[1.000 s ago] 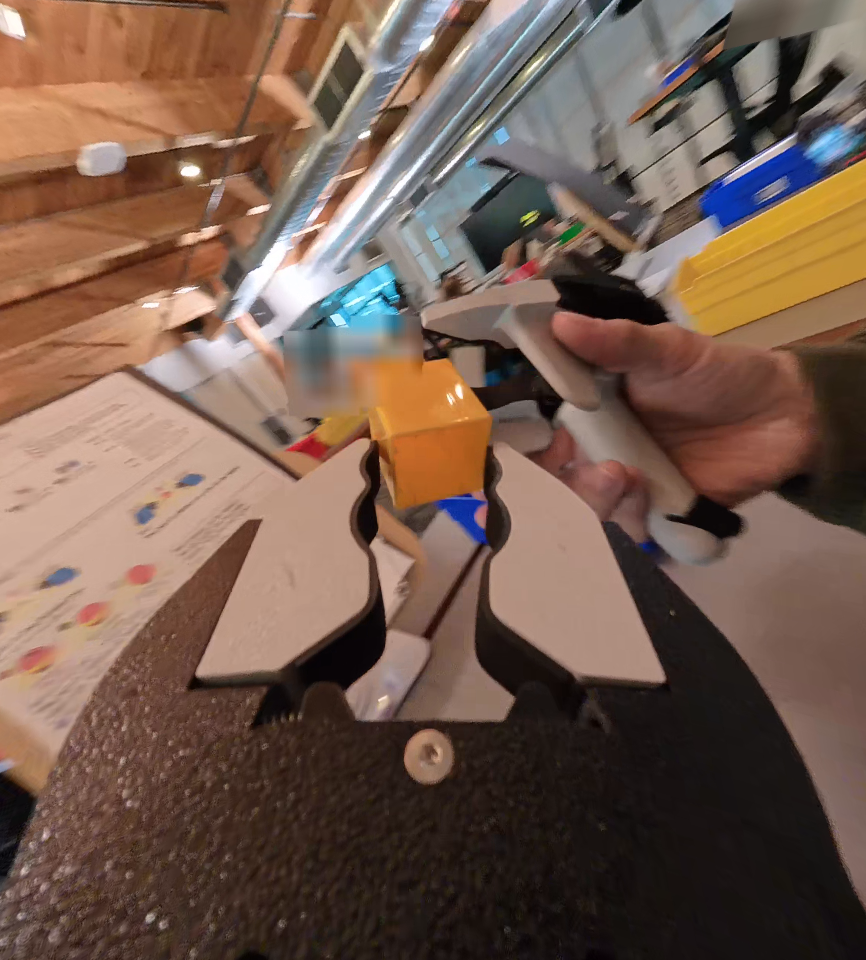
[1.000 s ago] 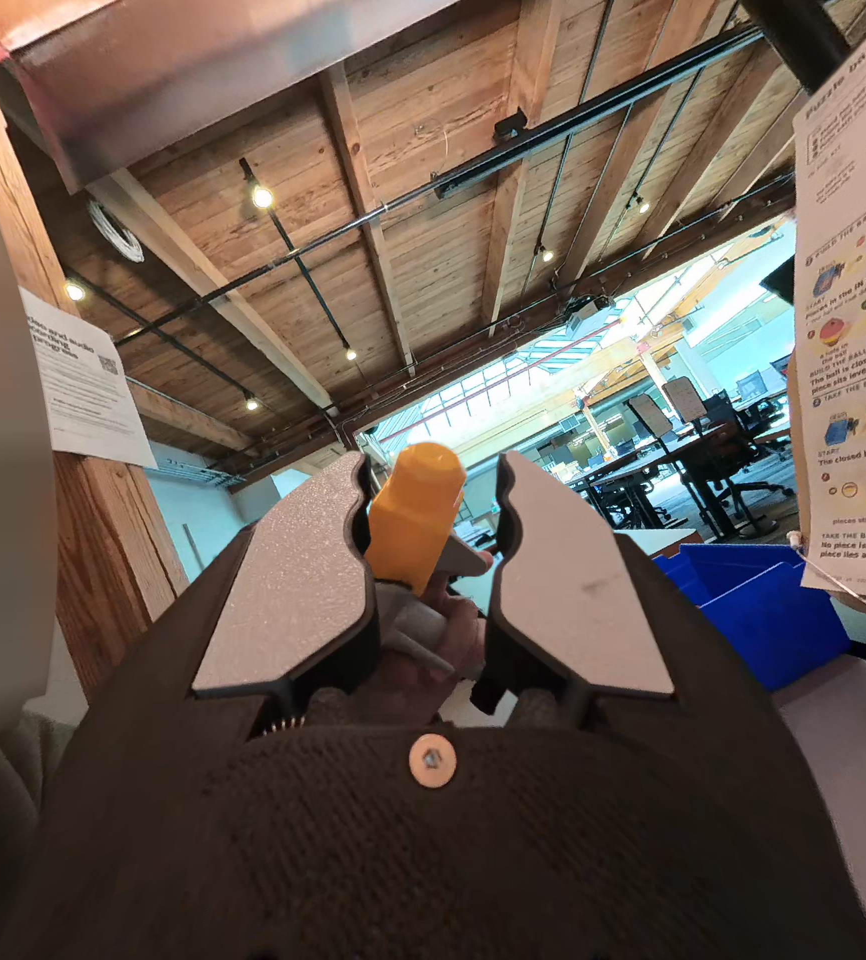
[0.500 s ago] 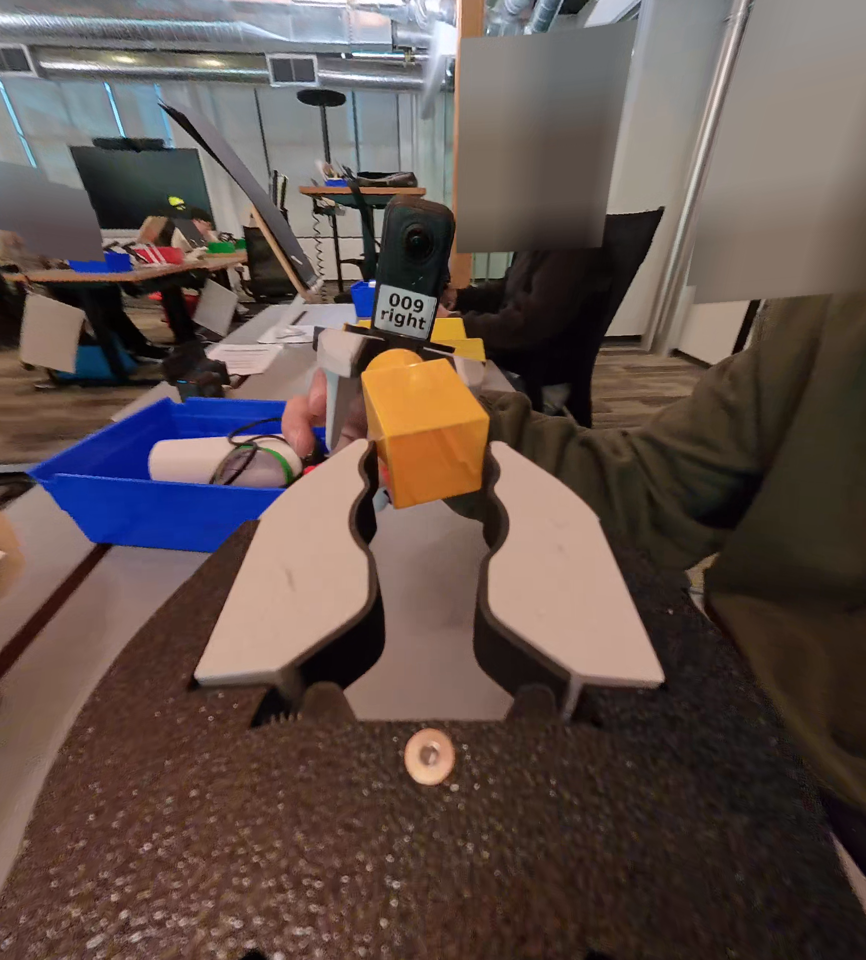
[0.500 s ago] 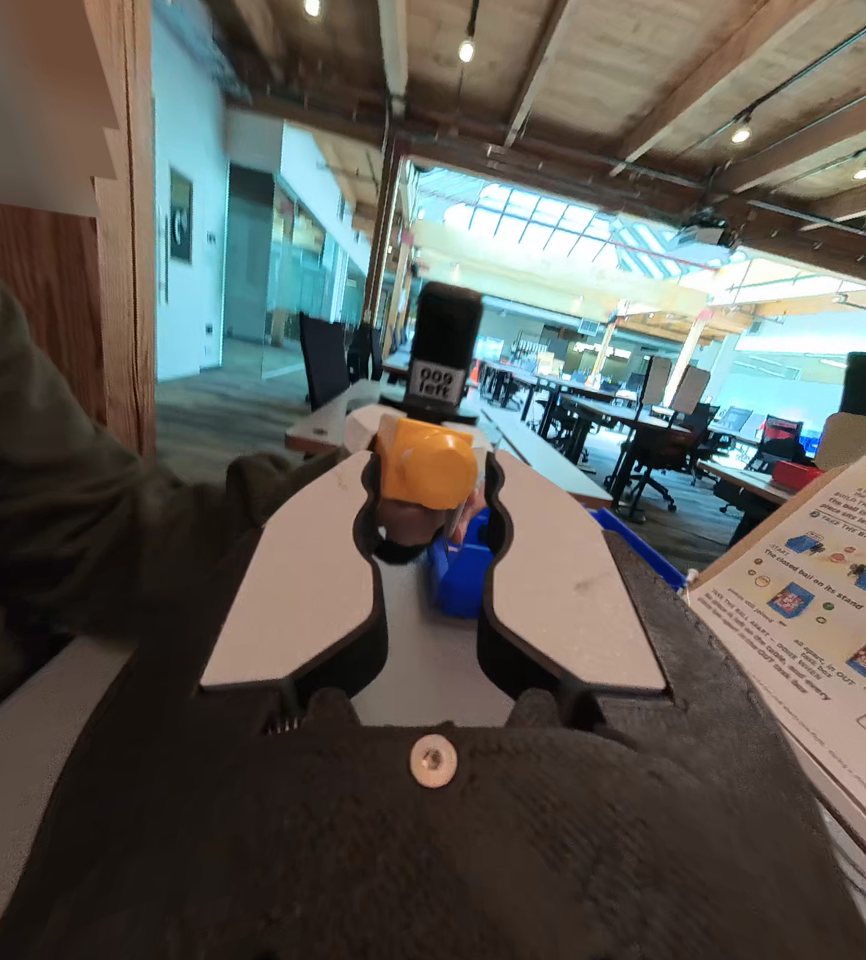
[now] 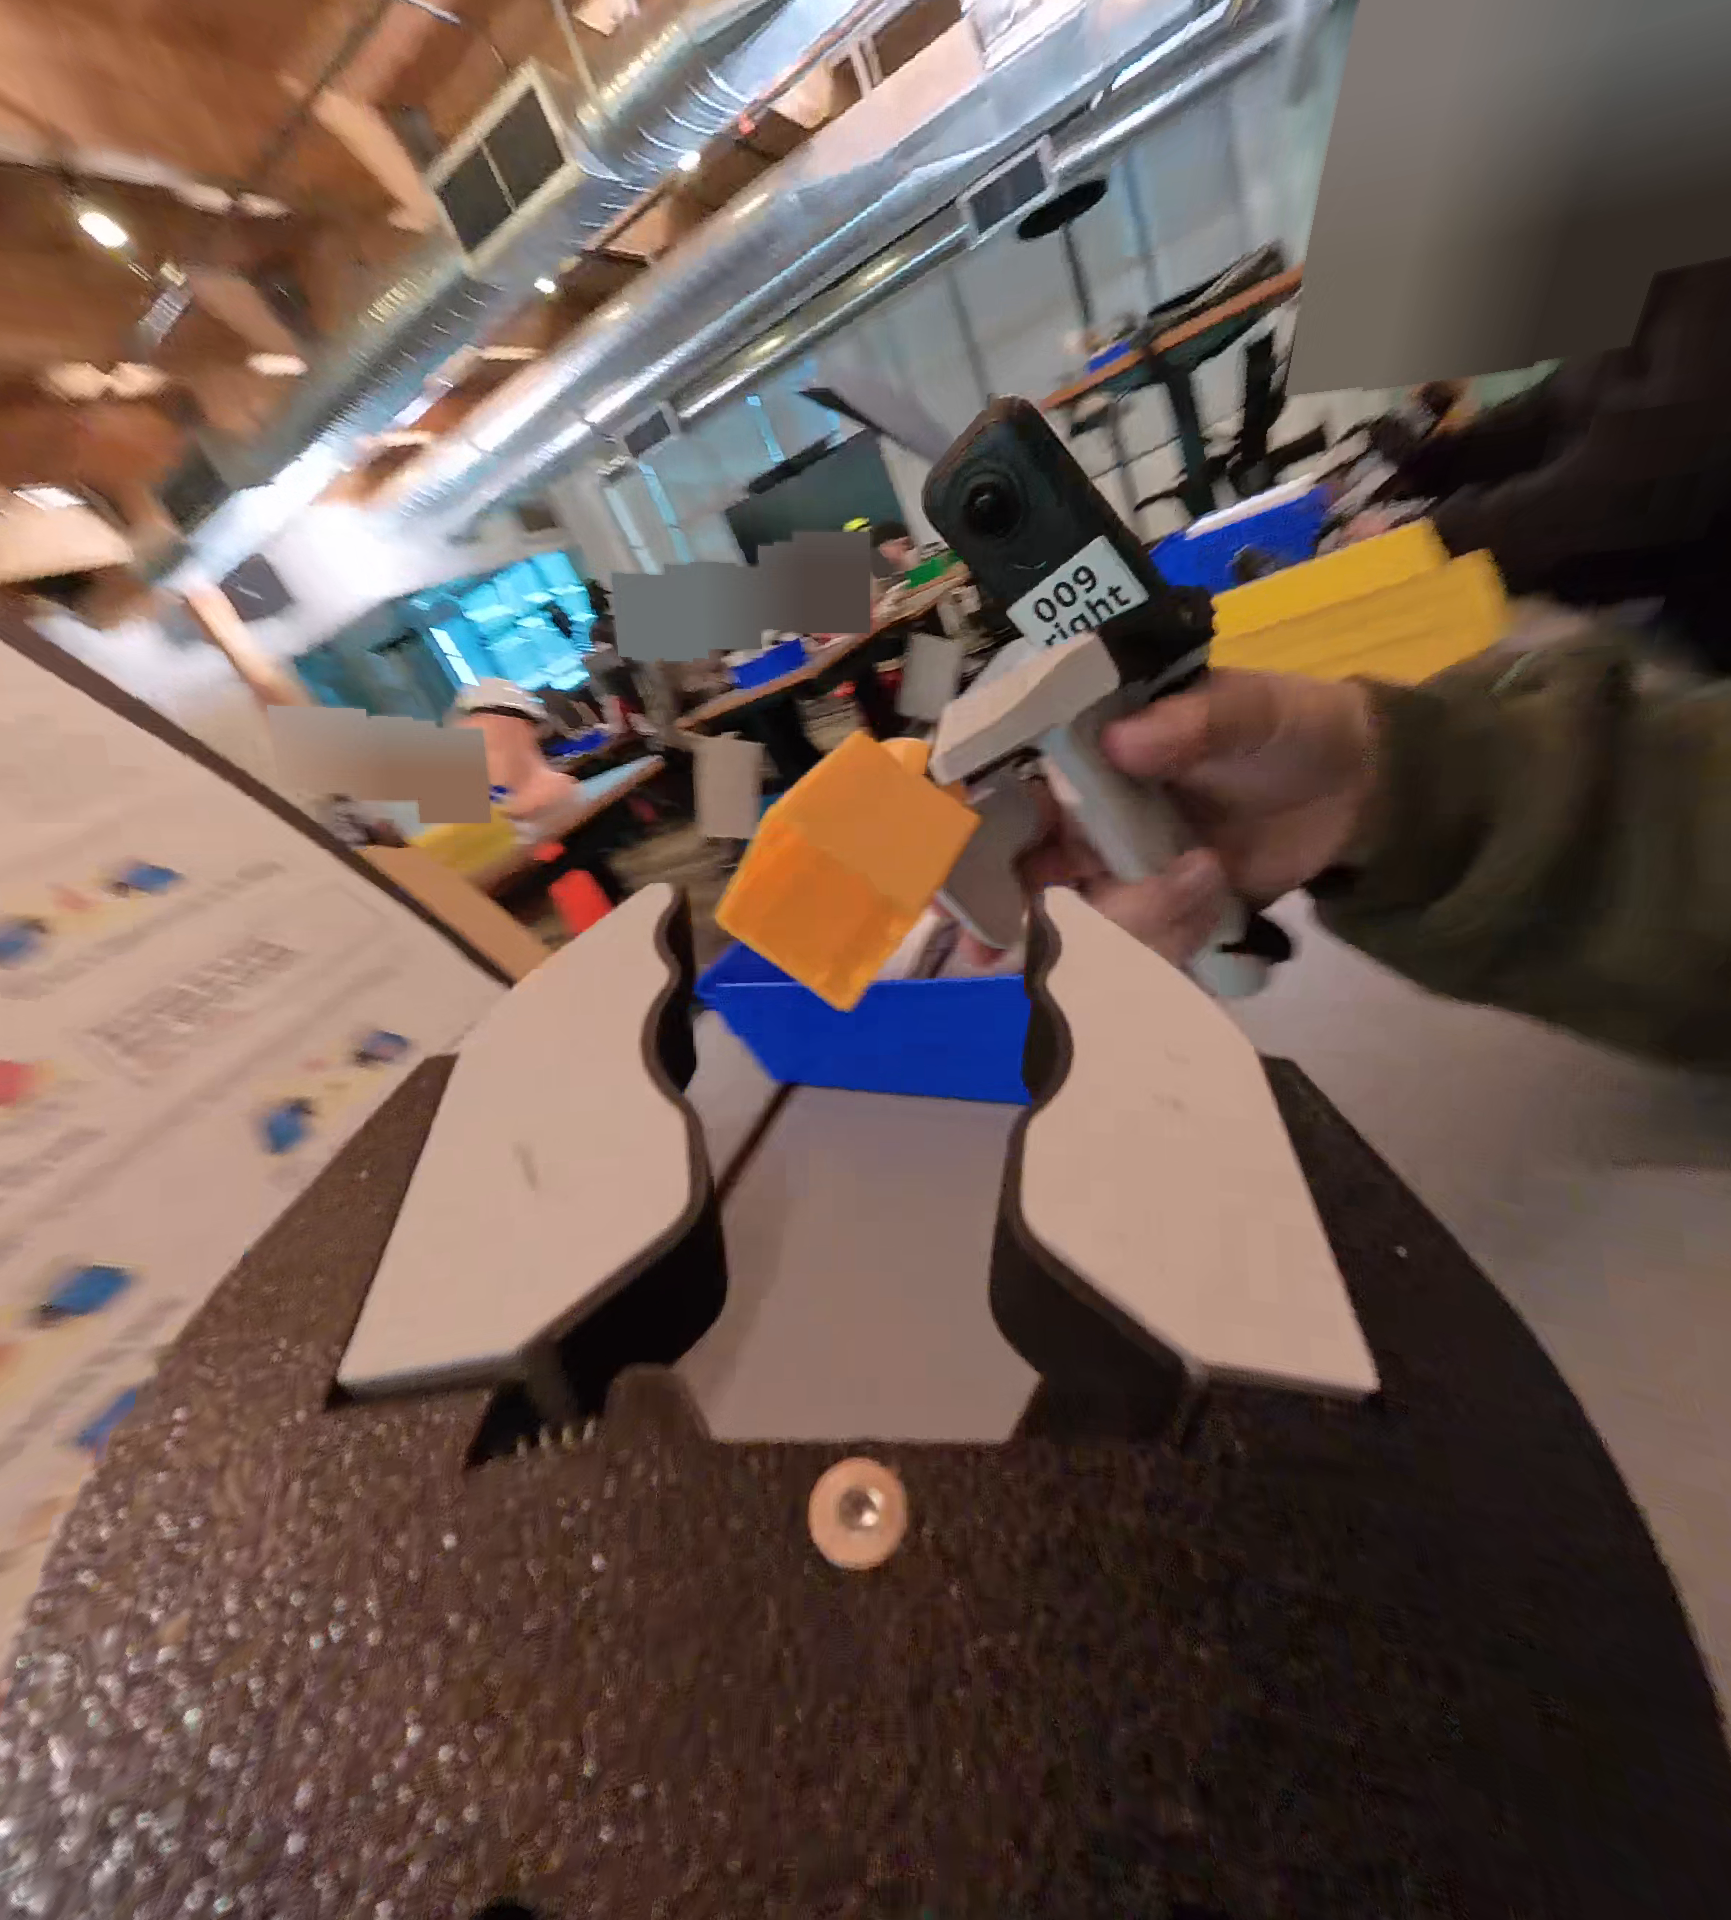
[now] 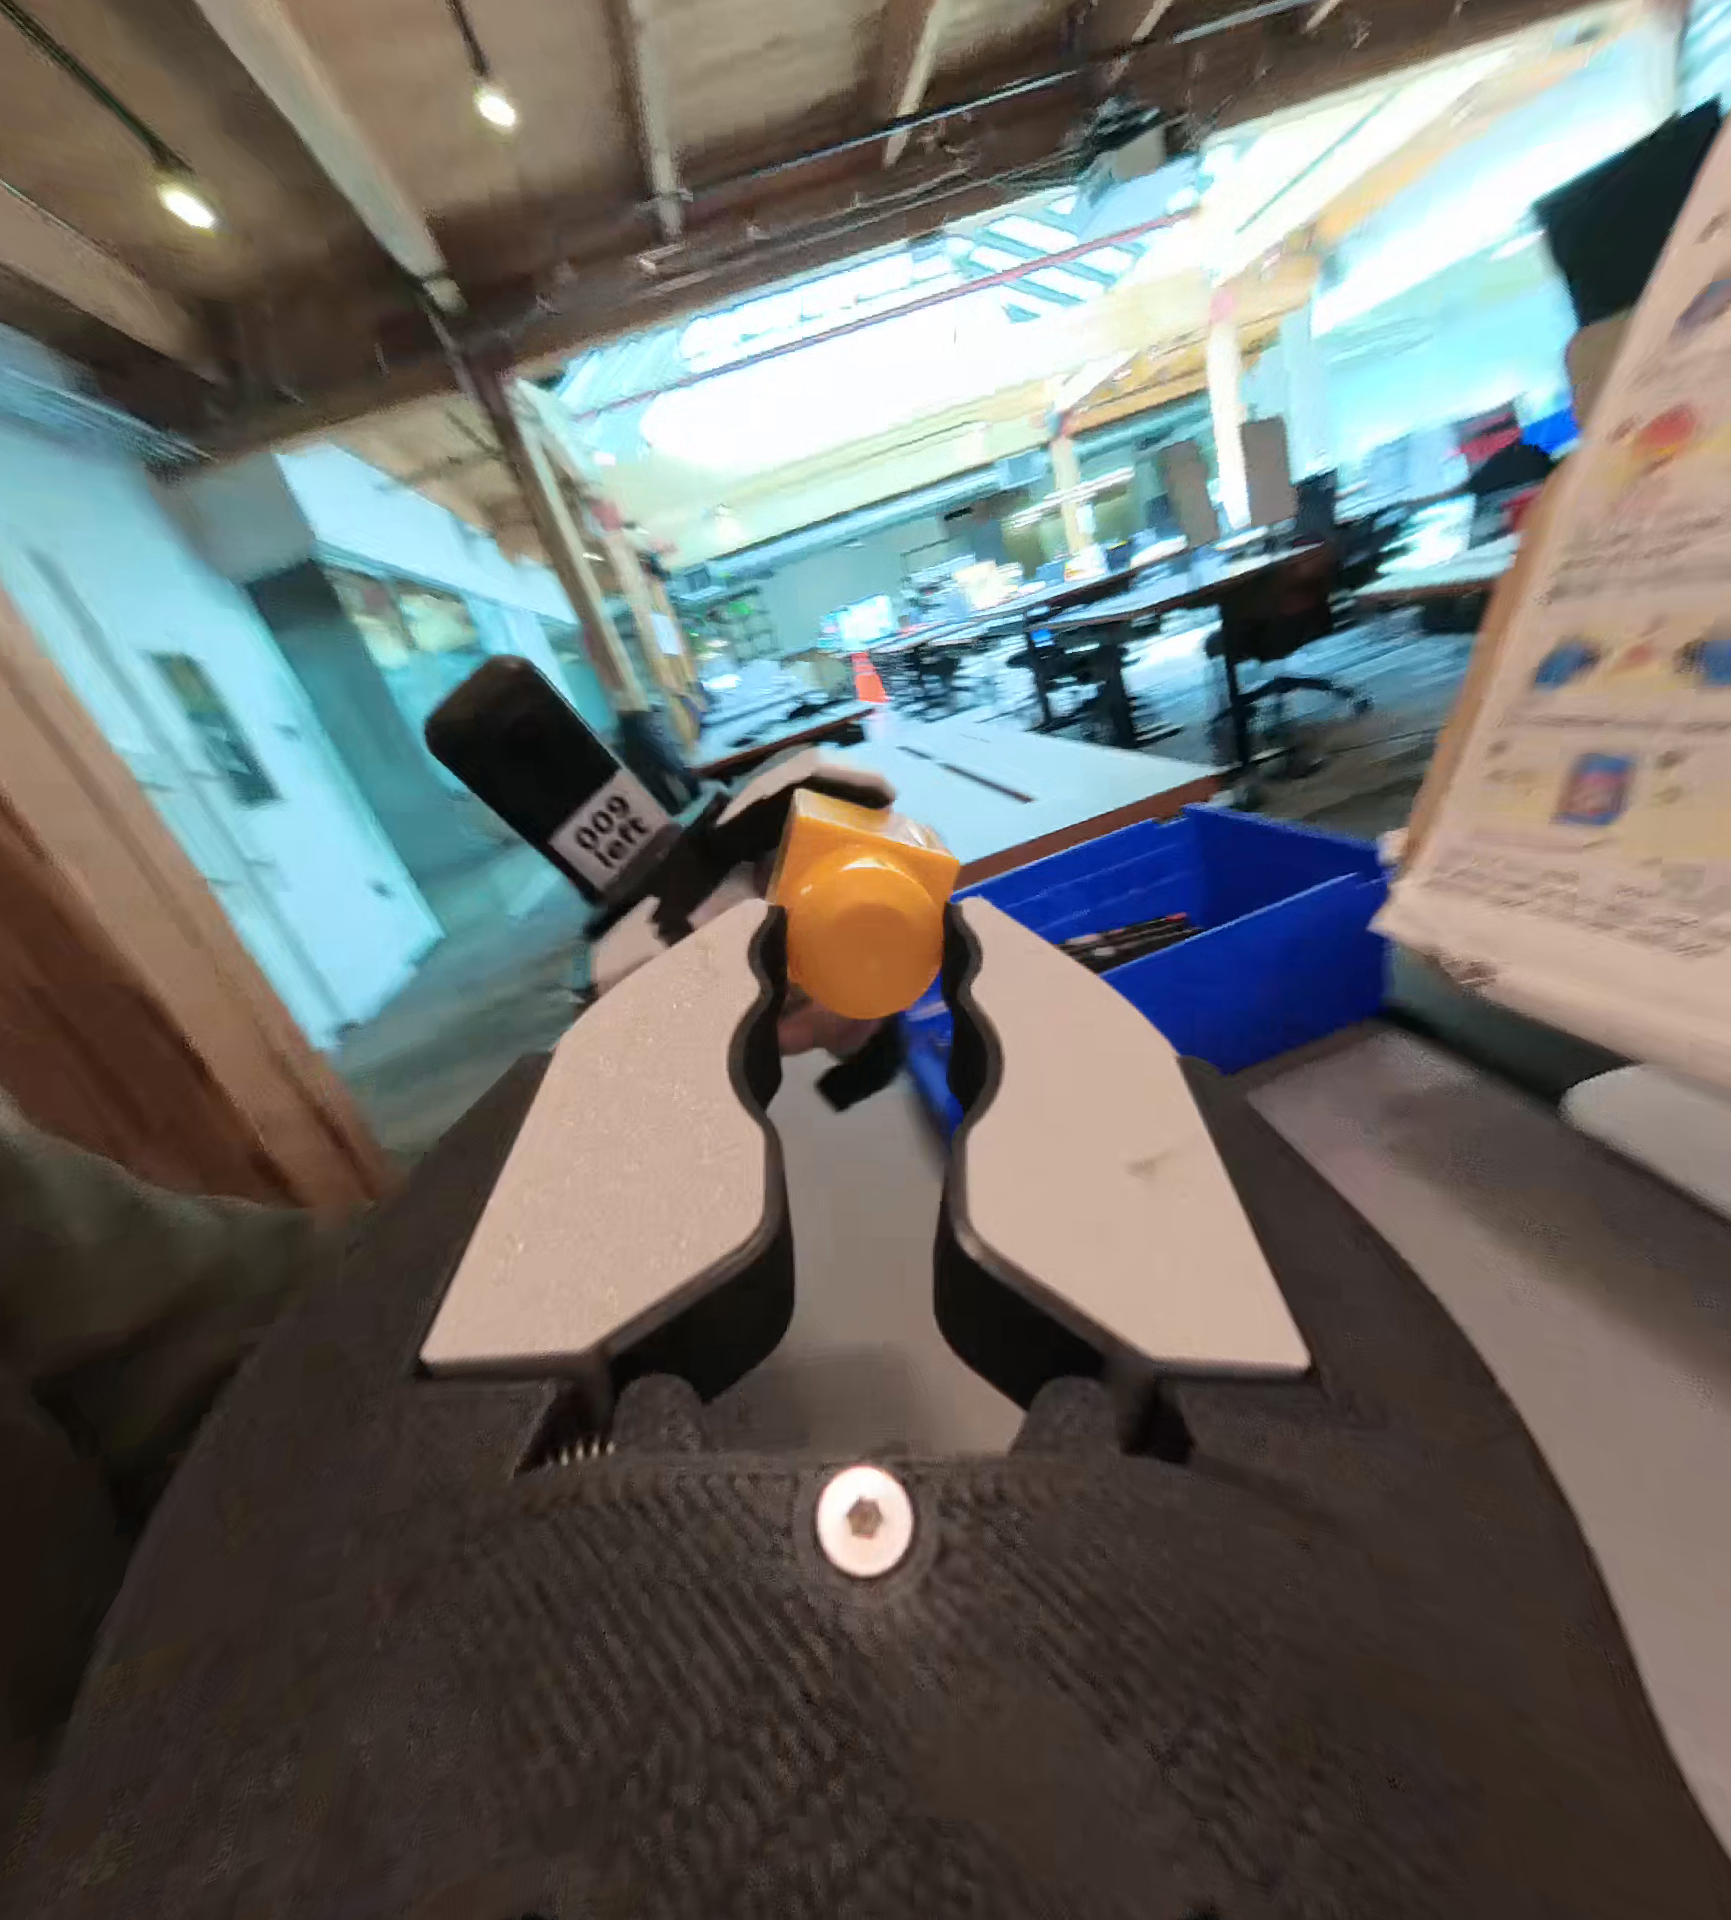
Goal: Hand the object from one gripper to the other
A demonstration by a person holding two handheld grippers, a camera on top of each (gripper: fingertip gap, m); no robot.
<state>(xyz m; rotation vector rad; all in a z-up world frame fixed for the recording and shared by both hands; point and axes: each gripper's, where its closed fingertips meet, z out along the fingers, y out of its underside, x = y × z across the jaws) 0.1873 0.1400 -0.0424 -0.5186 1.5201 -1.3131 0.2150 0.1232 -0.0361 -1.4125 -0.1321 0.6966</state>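
The orange block [image 5: 840, 862], a cube with a round peg end, is tilted in the air in front of my left gripper [image 5: 856, 914]. The left gripper's jaws stand wide apart and do not touch the block. In the left wrist view the right gripper [image 5: 986, 883], held by a hand [image 5: 1235, 790], grips the block's far end. In the right wrist view my right gripper [image 6: 861, 925] is shut on the block's round end [image 6: 856, 956]. The left gripper's black camera [image 6: 528, 748] shows just beyond the block.
A blue bin [image 5: 871, 1029] stands on the grey table [image 5: 1463, 1247] under the block; it also shows in the right wrist view [image 6: 1204, 935]. An instruction poster [image 5: 61, 987] stands to the left. Yellow bins [image 5: 1360, 613] lie at the back right. A wooden post [image 6: 61, 935] stands nearby. The left gripper's tips are roughly 4 centimetres from the right gripper's.
Half a second ago both grippers were shut on the block. The left gripper has opened and let go; the right gripper keeps it. Both views have tilted.
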